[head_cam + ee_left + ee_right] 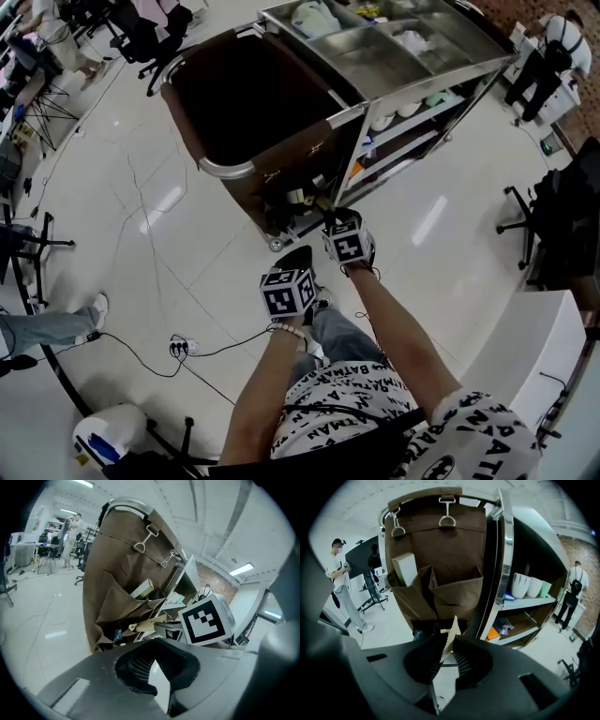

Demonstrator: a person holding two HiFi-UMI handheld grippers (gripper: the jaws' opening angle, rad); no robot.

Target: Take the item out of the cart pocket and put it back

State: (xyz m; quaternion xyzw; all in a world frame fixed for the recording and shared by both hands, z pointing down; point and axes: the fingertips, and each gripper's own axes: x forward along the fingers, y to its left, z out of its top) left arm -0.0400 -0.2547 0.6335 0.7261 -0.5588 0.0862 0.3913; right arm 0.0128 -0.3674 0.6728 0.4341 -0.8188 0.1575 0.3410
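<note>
The cart's brown fabric side (440, 541) hangs from metal hooks and carries sewn pockets (452, 595). A white box (405, 569) stands tilted in the left pocket (142, 588). My right gripper (449, 645) is shut on a thin cream-coloured item (451, 631) with a toothed edge, held just below and in front of the pockets. In the left gripper view the same item (149, 624) pokes out leftward beside the right gripper's marker cube (206, 619). My left gripper (152, 663) hangs lower and nearer to me, jaws together with nothing between them. The head view has both grippers (298, 261) (330, 219) at the cart's near corner.
The steel-topped cart (225, 167) has side shelves holding white cups (527, 585). A power strip with cables (178, 347) lies on the floor to my left. Office chairs (534, 225) and a white counter (525, 347) stand to the right. People (340, 583) stand farther off.
</note>
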